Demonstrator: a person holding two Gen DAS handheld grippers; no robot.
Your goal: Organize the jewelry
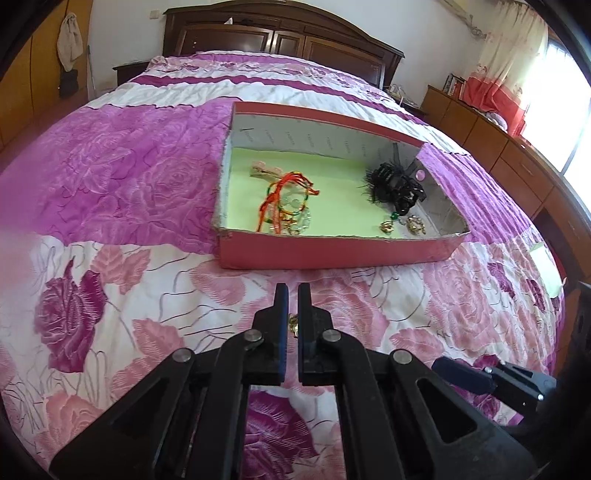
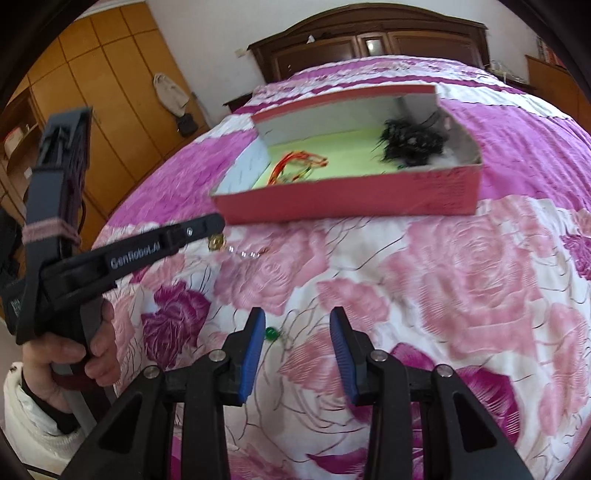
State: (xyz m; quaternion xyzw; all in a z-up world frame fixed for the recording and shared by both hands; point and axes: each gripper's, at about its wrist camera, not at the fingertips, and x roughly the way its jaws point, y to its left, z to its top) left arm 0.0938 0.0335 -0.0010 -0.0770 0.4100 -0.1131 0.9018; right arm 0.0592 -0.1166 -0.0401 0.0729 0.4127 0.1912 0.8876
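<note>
- Nearly pressed together: left gripper (image 1: 293, 291), low over the floral bedspread (image 1: 110, 295), pinching a small gold trinket (image 1: 293, 325) that glints in the slit between the blue pads.
- Seen from the right wrist: same left gripper (image 2: 218, 223) held in a hand (image 2: 74, 354), gold trinket (image 2: 215, 242) at its tip, with a thin strand of clear beads (image 2: 245, 253) lying on the bedspread (image 2: 443, 277) just beside it.
- Spread wide: right gripper (image 2: 297, 317), holding nothing, above the bedspread; small green bead (image 2: 270, 332) just beside its left finger, touching or not cannot be told.
- Ahead on the bed: shallow red box (image 1: 332, 253) with a pale green floor.
- Inside, left part: tangle of orange cord and beaded bracelets (image 1: 288, 206), a clip at its far edge.
- Inside, right part: black feathered hair claw (image 1: 397, 186); near the front wall, two small gold pieces (image 1: 402, 226) and a green stone.
- Beyond: dark wooden headboard (image 1: 280, 33).
</note>
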